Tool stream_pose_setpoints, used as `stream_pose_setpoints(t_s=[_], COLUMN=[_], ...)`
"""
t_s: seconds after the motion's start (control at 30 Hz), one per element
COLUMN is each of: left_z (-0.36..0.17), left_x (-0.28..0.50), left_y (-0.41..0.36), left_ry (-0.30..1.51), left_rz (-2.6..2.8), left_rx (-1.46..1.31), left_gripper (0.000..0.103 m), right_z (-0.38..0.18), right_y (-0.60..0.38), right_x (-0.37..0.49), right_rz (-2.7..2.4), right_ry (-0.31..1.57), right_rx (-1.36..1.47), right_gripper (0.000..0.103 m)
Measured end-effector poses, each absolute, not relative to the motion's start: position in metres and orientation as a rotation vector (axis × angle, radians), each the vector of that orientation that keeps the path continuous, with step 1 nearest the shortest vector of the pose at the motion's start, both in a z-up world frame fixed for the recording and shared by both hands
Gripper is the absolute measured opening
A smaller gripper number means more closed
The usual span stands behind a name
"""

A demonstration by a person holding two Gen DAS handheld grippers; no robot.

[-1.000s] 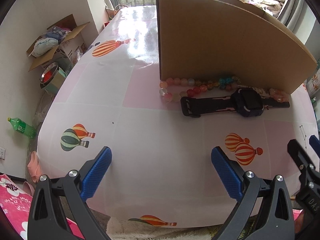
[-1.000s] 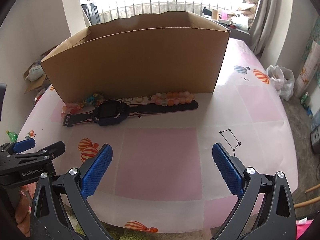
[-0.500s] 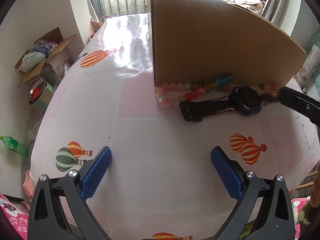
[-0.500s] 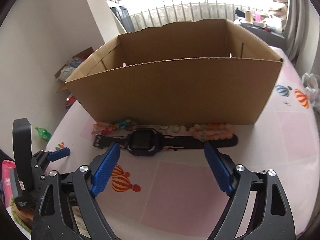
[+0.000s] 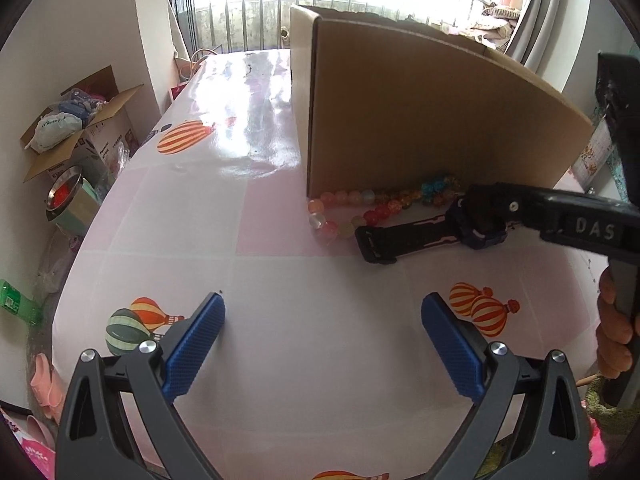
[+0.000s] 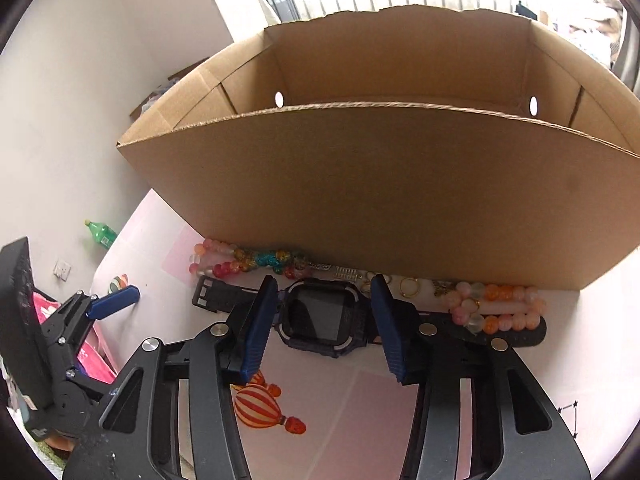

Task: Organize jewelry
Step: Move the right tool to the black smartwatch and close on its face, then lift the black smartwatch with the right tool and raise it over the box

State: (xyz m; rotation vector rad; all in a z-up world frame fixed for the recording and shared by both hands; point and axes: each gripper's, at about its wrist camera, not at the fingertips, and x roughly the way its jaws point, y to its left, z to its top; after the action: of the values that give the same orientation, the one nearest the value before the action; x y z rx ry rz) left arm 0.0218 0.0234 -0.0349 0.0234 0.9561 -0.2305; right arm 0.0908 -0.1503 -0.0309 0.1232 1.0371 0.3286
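A dark smartwatch [image 6: 322, 316] lies flat on the pink table [image 5: 280, 280], just in front of a tall open cardboard box [image 6: 380, 192]. My right gripper [image 6: 324, 280] is lowered over the watch with a blue pad on either side of its face. Its jaws are closing and a thin gap still shows at each side. Strings of coloured beads [image 6: 240, 260] and pink-orange beads [image 6: 496, 308] lie along the box's foot, with small gold rings [image 6: 408, 286] between them. My left gripper [image 5: 323, 302] hovers over bare table nearer the front edge. Its jaws are wide, closing slightly, with nothing between them.
On the floor to the left are an open carton of clutter [image 5: 76, 120], a metal bowl [image 5: 64, 192] and a green bottle [image 5: 16, 300]. A hand [image 5: 612, 340] grips the right tool's handle at the right edge. Balloon prints mark the tablecloth.
My right gripper has moved forward to the watch and narrowed its jaws around it. The left gripper has tilted so that more of the far room shows, its pads staying wide.
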Motion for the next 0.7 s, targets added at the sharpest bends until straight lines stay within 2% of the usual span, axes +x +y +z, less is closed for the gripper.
stream_pose_setpoints(t_s=[0.07,0.13,0.33,0.53,0.7], left_z=[-0.031,-0.028,-0.033,-0.034,-0.041], left_x=[0.022,0.024,0.04,0.054,0.051], left_y=[0.025,0.026,0.022,0.027,0.04], left_ry=[0.949,0.949,1.011,1.082,1.13], left_rz=[-0.272,-0.311,-0.397,-0.43,-0.498], left_rx=[-0.024,-0.08,-0.188,-0.3,-0.53], left_gripper=[0.086,0.072,0.048,0.036,0.035], right_z=[-0.032,-0.033,-0.032,-0.031,-0.032], right_y=[-0.151,-0.146,-0.142,-0.148,-0.154], right_x=[0.092,0.094,0.088,0.067,0.055], right_rz=[0.326,0.333,0.365,0.39,0.399], right_ry=[1.048,1.056,1.072,1.071,1.047], right_rx=[0.1,0.074,0.057,0.082,0.102], right_gripper=[0.043,0.042,0.042,0.042,0.042])
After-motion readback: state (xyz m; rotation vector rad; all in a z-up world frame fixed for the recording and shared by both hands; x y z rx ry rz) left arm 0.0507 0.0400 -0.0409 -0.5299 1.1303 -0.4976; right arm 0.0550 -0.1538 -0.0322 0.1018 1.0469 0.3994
